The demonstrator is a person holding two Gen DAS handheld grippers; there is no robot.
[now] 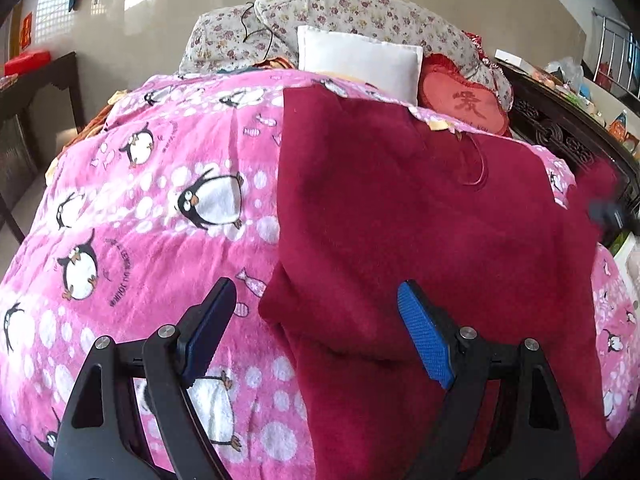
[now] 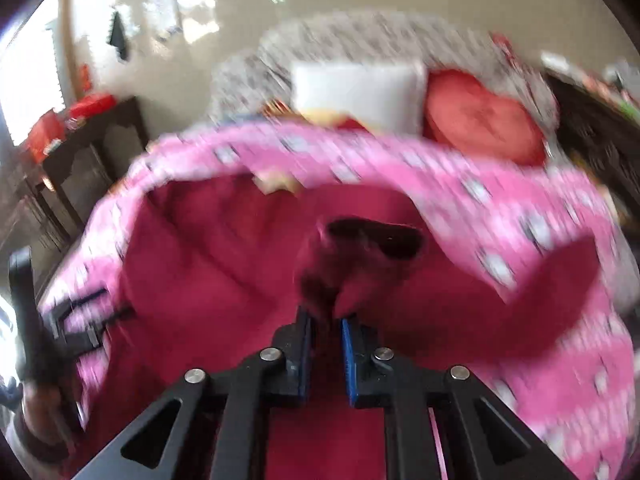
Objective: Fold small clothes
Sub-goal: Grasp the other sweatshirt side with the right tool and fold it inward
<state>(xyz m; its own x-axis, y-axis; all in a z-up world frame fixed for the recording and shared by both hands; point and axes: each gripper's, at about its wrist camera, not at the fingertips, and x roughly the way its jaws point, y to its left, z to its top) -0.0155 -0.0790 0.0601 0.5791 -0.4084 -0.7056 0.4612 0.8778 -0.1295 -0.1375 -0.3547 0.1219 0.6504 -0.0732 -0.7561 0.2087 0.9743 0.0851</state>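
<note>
Two grippers: one works, one waits, over a dark red garment lying on the bed.
Right gripper: jaws nearly closed, pinching a bunched fold of the red cloth between the blue pads; its view is smeared with motion, so exactly which edge it has I cannot tell.
Left gripper: jaws spread wide, holding nothing, poised just above the garment's near left edge, one finger over the pink penguin blanket.
Step in hand: I judge it a fold, the right side being carried across the body.
Doing it well: lift the pinched edge just free of the bed, carry it flat and level, and let the free gripper pin the near hem so nothing drags.
Risk: fuzzy fabric may cling and bunch.
Farther back: white pillow and red heart cushion against the floral headboard bedding.
</note>
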